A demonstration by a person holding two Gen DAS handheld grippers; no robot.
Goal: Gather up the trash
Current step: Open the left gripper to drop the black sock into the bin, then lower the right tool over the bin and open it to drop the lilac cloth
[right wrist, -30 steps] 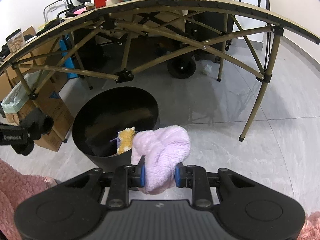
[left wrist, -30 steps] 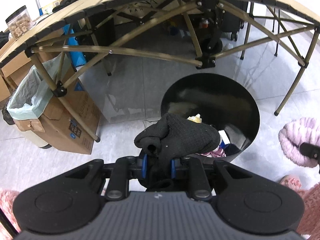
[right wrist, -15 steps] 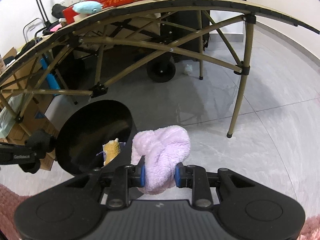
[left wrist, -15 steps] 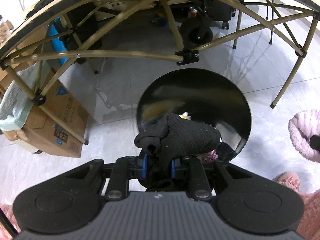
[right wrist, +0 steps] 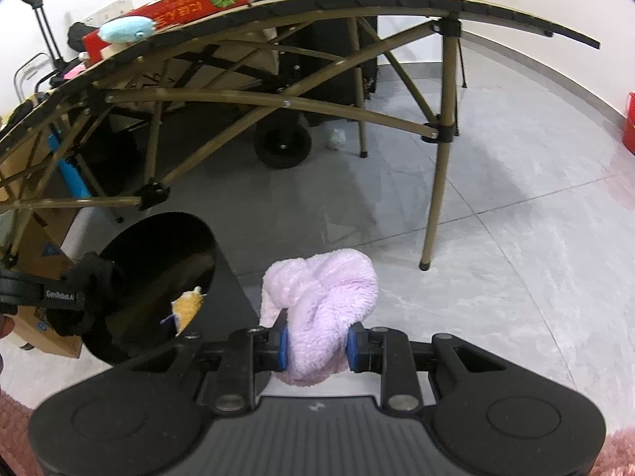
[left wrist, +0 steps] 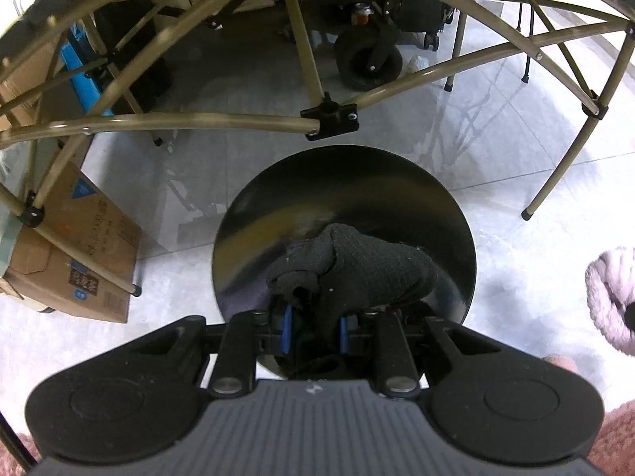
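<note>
Left wrist view: your left gripper (left wrist: 313,327) is clamped on a black knit cloth (left wrist: 357,273), held right over the mouth of the black bin (left wrist: 278,206), pointing steeply down into it. Looks like the drop is the step in hand, nothing released yet. Right gripper (right wrist: 316,343) pinches a lilac fluffy cloth (right wrist: 321,297) between its blue pads (right wrist: 283,343), held over bare floor just right of the bin (right wrist: 131,238), tilted down and forward, not above the opening. Bin already has at least one item in it: a yellow plush thing (right wrist: 188,307) against the inner wall, so part of the collecting is done. Left to do, as far as I can judge: open the left claw over the bin, then swing the right across and drop the lilac one. Further out, a small pale wad (right wrist: 337,139) sits on the floor by the cart wheel (right wrist: 282,146) under the folding table (right wrist: 444,135); could be another pickup, too small to tell
</note>
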